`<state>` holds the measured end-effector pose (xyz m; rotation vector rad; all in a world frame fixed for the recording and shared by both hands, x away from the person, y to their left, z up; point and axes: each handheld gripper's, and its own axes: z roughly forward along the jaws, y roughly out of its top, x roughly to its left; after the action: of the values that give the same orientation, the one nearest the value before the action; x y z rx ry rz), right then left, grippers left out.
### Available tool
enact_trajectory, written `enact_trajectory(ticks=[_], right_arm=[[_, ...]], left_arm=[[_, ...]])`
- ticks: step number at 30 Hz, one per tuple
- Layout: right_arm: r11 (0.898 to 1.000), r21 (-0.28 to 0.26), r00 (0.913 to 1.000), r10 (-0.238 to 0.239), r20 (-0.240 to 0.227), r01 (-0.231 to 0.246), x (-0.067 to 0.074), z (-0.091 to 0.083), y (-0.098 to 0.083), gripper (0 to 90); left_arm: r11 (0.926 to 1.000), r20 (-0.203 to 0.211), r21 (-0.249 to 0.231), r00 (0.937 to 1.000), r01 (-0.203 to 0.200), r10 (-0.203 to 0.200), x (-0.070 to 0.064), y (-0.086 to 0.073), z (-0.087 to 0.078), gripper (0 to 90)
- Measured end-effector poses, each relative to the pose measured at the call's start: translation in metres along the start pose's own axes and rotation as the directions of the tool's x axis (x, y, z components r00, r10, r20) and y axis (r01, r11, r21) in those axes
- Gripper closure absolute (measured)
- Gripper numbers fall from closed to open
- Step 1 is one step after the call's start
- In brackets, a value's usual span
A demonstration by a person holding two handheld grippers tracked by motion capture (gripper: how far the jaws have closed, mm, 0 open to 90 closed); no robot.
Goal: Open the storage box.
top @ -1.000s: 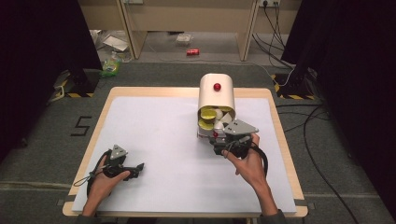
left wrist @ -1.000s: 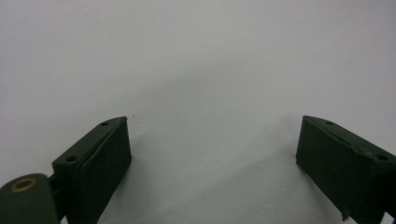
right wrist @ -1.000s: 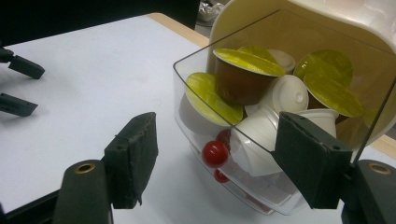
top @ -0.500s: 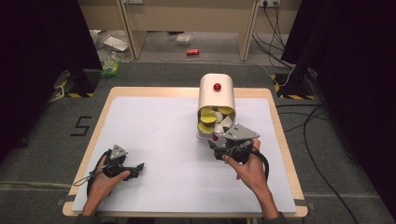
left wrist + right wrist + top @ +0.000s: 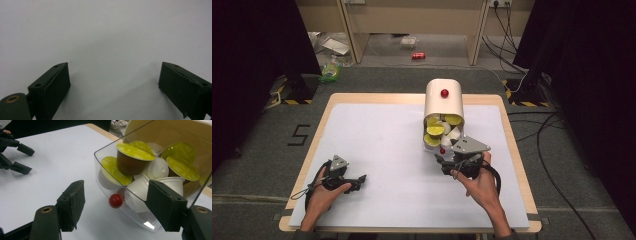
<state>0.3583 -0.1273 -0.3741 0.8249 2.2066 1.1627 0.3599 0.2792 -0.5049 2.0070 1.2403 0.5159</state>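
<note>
The high view looks from above the person's edge of the table (image 5: 377,130), forward and down, far enough to take in the whole top and the floor behind at 12 o'clock. The left gripper view sits very near the white surface and looks along it. The right gripper view looks from close toward the clear drawer (image 5: 117,182) of capsules; the high view shares this drawer (image 5: 430,146), at 1 o'clock from centre.
</note>
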Motion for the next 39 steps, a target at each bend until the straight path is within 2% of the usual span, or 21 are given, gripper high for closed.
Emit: enact_trajectory(ticks=[34, 39], right_arm=[[0.998, 0.056, 0.9986, -0.010, -0.051, 0.013, 0.014, -0.012, -0.012, 32.9], [0.999, 0.046, 0.9986, 0.003, -0.053, 0.000, 0.014, -0.012, -0.013, 33.2]], left_arm=[[1.0000, 0.000, 0.000, 1.0000, 0.000, 0.000, 0.000, 0.000, 0.000, 9.3], [1.0000, 0.000, 0.000, 1.0000, 0.000, 0.000, 0.000, 0.000, 0.000, 9.3]])
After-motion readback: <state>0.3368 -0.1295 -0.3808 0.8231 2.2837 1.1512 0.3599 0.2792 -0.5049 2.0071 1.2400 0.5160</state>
